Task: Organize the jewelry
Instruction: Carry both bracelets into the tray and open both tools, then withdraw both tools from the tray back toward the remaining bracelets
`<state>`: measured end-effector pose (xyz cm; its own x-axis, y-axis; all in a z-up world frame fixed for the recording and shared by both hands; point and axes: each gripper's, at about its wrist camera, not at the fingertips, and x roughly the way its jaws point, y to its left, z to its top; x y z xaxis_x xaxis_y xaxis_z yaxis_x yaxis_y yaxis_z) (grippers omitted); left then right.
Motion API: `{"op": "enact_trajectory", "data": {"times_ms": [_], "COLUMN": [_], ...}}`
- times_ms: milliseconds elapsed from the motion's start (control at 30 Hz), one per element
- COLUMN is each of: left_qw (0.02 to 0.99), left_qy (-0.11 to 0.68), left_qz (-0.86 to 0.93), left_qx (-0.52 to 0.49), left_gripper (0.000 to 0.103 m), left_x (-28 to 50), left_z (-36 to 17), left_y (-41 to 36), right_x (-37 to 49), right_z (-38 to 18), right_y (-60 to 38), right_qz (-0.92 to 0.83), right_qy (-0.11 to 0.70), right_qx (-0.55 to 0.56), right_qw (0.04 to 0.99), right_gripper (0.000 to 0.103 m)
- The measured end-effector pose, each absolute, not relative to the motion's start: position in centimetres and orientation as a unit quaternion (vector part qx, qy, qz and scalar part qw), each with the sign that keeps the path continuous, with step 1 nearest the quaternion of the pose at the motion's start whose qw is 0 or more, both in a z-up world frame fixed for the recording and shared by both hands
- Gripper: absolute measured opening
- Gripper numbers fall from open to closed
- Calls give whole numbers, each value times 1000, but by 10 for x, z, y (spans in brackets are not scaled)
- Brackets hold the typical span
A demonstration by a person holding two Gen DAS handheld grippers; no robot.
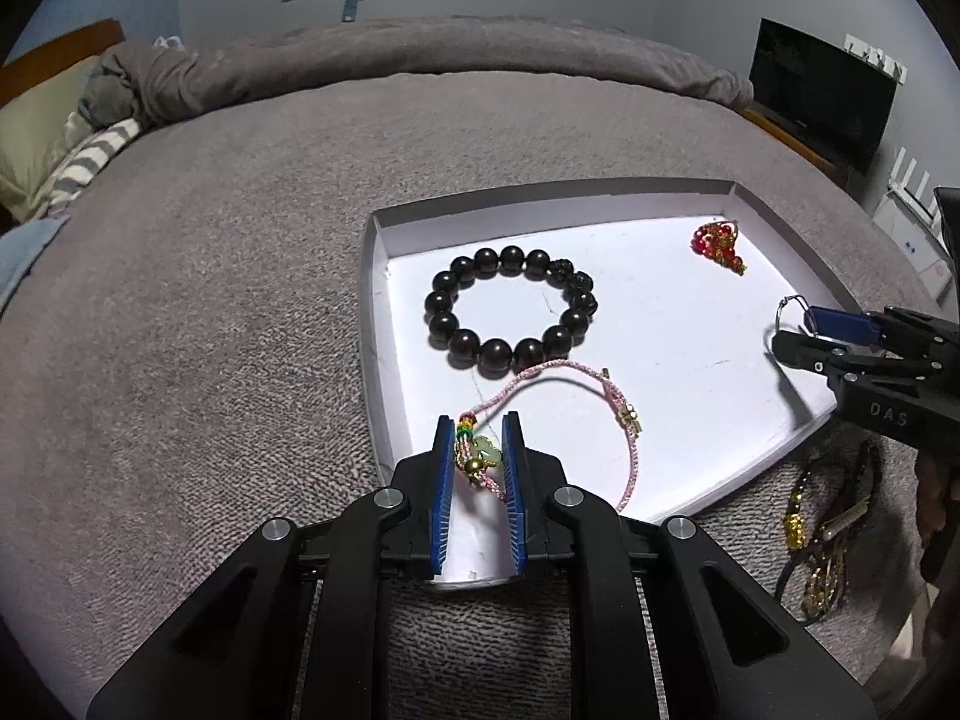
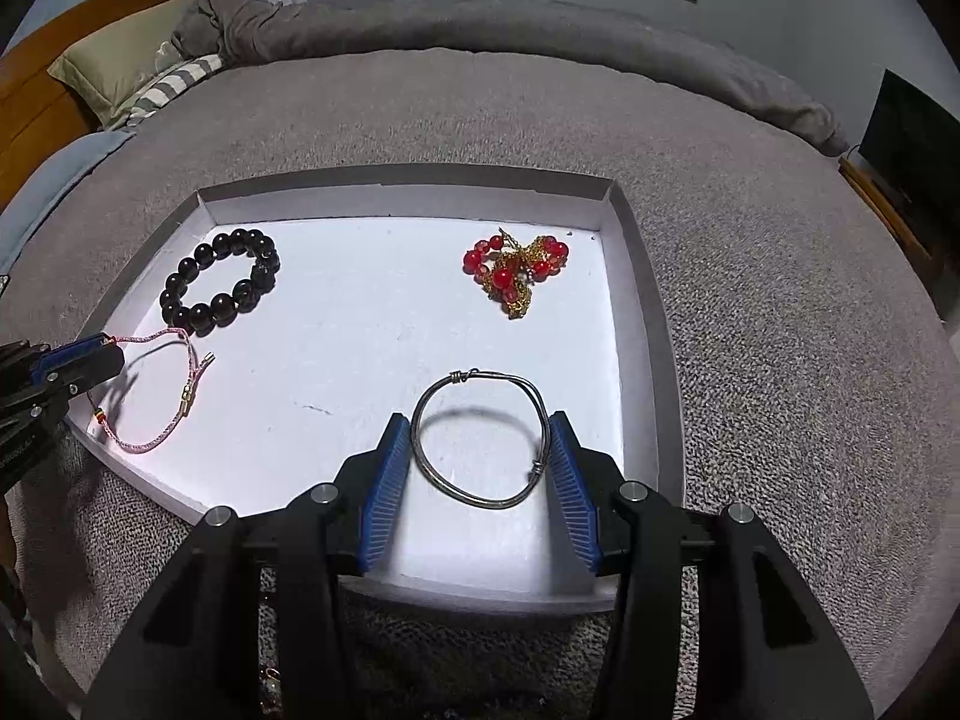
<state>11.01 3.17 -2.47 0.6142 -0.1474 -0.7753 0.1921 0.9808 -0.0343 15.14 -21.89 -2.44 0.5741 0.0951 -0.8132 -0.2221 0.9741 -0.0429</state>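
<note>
left gripper point(image 1: 478, 450) jaws clamped on pink cord bracelet point(image 1: 576, 414), right gripper point(image 2: 480, 450) jaws pinching silver bangle point(image 2: 483, 438) over tray point(image 2: 645, 300) edge

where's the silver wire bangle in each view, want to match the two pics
Left wrist view: the silver wire bangle shows only as a small loop at the far right, at the tip of the right gripper.
Right wrist view: low centre, the whole ring between the right gripper's blue pads, over the white tray.
Shared landmark: the dark bead bracelet in the tray.
</note>
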Motion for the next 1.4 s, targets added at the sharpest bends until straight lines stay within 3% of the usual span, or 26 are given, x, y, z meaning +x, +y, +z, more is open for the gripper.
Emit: {"op": "enact_trajectory", "data": {"times_ms": [167,333,433,467,500,633,700,800,1000,1133,1400], "left_qw": [898,900,905,907,909,915,918,926,934,940,943], "left_qy": [429,423,412,408,404,389,381,363,340,327,319], "left_qz": [-97,-106,-104,-104,-106,-107,-108,-106,-107,-98,-94], "left_qx": [21,14,15,15,11,0,-4,-8,-9,-17,-6], "left_gripper": [18,27,44,47,49,57,60,79,87,93,95], "left_x": [110,107,103,102,100,95,92,84,68,58,41], "left_z": [-23,-18,-12,-9,-6,7,14,26,41,49,58], "left_y": [33,33,32,32,33,35,35,37,39,43,41], "right_x": [152,152,151,150,149,140,136,126,103,91,71], "right_z": [-23,-24,-21,-20,-18,-5,3,16,38,47,51], "right_y": [-219,-221,-223,-224,-224,-225,-228,-235,-254,-266,-284], "right_qz": [90,91,90,91,91,94,91,87,78,71,63], "right_qy": [456,456,452,448,444,422,409,388,349,335,325], "right_qx": [-70,-67,-62,-59,-58,-56,-50,-37,-18,-4,-4], "right_qw": [883,883,885,887,889,900,907,917,934,939,944], "right_gripper": [47,47,49,55,61,63,72,79,97,97,97]}}
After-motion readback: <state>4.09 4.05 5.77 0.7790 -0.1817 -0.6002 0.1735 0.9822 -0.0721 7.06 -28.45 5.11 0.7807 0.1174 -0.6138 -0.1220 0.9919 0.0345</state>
